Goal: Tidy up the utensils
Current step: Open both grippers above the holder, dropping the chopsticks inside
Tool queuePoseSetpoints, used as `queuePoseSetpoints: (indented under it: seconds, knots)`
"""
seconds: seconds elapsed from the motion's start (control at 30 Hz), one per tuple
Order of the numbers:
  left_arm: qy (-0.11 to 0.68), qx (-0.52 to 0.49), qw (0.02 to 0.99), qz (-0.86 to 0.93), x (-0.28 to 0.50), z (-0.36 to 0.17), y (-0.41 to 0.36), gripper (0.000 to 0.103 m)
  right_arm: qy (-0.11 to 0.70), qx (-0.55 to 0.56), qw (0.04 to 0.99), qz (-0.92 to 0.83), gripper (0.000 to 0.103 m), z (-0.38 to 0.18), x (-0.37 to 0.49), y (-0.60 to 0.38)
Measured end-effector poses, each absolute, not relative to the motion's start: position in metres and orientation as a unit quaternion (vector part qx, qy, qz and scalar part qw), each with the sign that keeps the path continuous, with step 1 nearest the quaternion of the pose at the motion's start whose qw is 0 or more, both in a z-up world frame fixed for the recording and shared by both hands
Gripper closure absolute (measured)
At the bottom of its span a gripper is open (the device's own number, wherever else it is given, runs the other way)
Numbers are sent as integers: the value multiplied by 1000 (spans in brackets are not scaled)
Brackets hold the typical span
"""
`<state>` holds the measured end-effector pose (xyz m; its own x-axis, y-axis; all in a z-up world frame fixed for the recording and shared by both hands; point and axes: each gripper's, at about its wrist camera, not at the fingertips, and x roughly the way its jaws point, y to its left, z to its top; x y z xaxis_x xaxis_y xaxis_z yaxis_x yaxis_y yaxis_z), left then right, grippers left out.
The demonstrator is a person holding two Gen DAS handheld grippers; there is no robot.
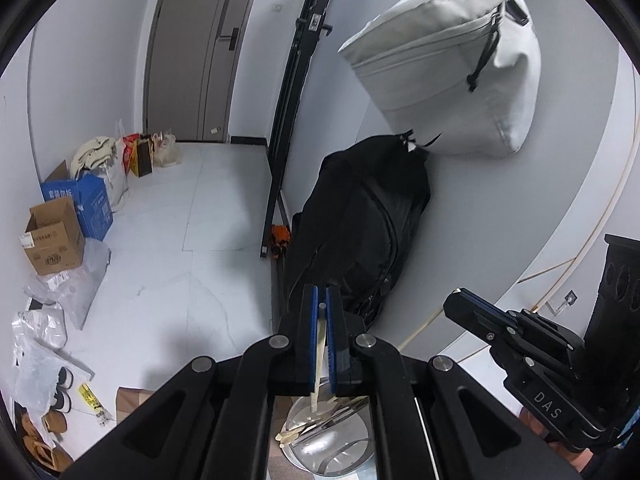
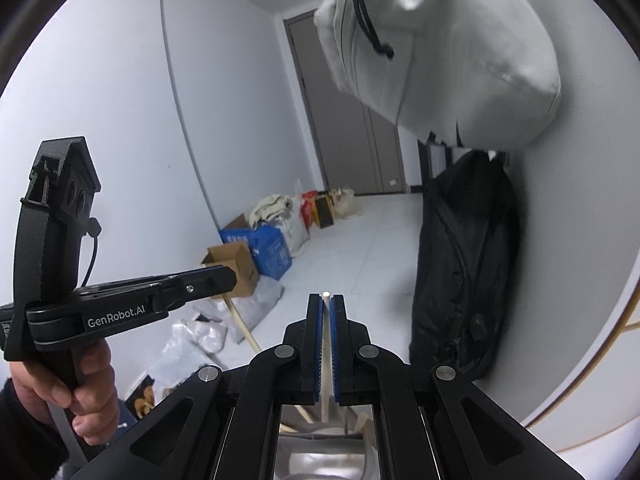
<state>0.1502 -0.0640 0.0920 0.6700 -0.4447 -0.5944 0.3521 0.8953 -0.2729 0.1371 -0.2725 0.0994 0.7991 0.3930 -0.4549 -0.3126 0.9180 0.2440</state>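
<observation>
Both tongs (image 1: 321,300) (image 2: 326,304) clamped on chopsticks (image 1: 320,356)

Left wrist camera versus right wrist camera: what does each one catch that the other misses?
Only the left wrist view shows the metal bowl of utensils clearly, the shoes on the floor and the black stand against the wall. Only the right wrist view shows the person's hand gripping the left gripper's handle. Both show the hanging white bag, the black bag, the cardboard box, and each gripper's fingers closed on a pale chopstick.
</observation>
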Motion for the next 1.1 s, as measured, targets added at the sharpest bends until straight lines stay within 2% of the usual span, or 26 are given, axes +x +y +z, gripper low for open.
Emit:
queuePoseSetpoints:
  seconds: [0.5, 0.73, 0.77, 0.83, 0.9, 0.93, 0.97, 1.1]
  knots:
    - [371, -49, 893, -252, 161, 61, -75, 103, 313, 69, 924, 208, 100, 56, 159, -257]
    - [423, -71, 859, -278, 166, 37, -71, 103, 342, 111, 905, 227, 96, 33, 167, -265]
    - [428, -70, 857, -279, 167, 37, -72, 100, 340, 117, 905, 228, 95, 32, 166, -267]
    - [427, -70, 856, -281, 166, 39, -71, 87, 337, 128, 905, 227, 90, 31, 162, -272]
    - [416, -81, 858, -290, 162, 44, -68, 63, 331, 134, 906, 226, 88, 33, 158, -276]
    - [412, -85, 859, -293, 161, 46, -66, 57, 327, 135, 909, 222, 86, 34, 153, -279]
    - [407, -91, 860, -295, 160, 49, -64, 52, 325, 136, 910, 220, 78, 35, 151, -281]
    - [400, -97, 868, -277, 156, 55, -60, 51, 313, 149, 914, 208, 65, 39, 138, -291]
